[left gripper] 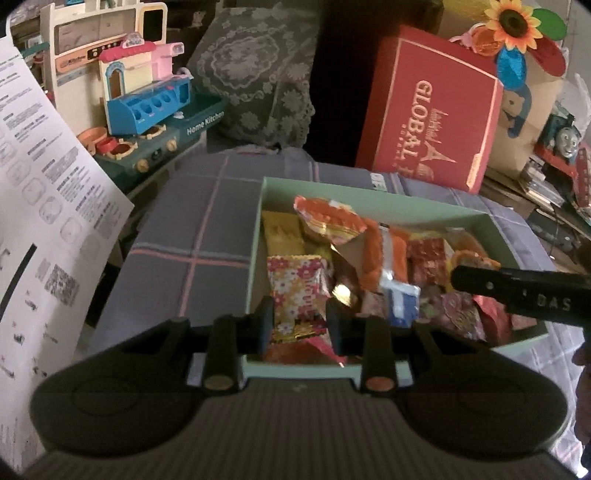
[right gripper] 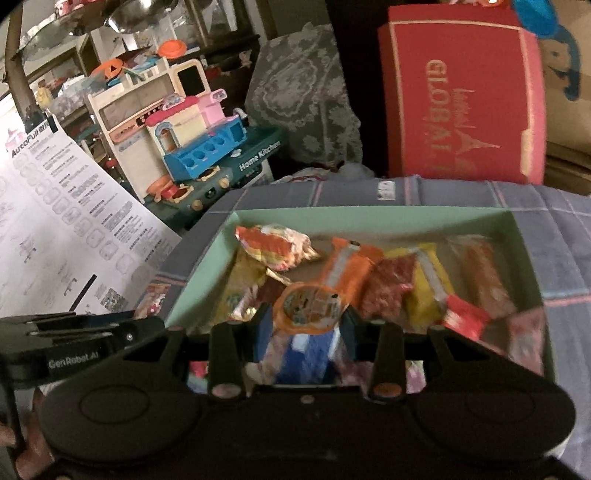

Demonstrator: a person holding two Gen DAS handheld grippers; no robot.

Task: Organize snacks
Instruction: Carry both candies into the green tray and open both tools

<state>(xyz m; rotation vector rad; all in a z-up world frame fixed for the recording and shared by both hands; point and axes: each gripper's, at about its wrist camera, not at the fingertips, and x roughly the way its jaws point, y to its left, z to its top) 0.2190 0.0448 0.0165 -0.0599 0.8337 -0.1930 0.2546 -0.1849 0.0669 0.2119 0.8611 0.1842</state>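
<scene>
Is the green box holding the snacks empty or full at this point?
Nearly full. The green box has wrapped snacks covering almost its whole floor, overlapping in places, including an orange packet and a yellow one.

We note a dim, cluttered room. A grey checked cloth [left gripper: 207, 229] with pink lines covers the working surface. Beyond its far edge we find a grey lace-patterned cushion [left gripper: 255, 70] against a dark gap, and a red gift box [left gripper: 428, 110] standing at the far right corner. A toy kitchen set [right gripper: 184, 147] stands past the left edge, beside a printed white sheet [left gripper: 40, 206]. Toys crowd the right side, including a paper sunflower [left gripper: 515, 22] and a toy train [left gripper: 565, 140].
</scene>
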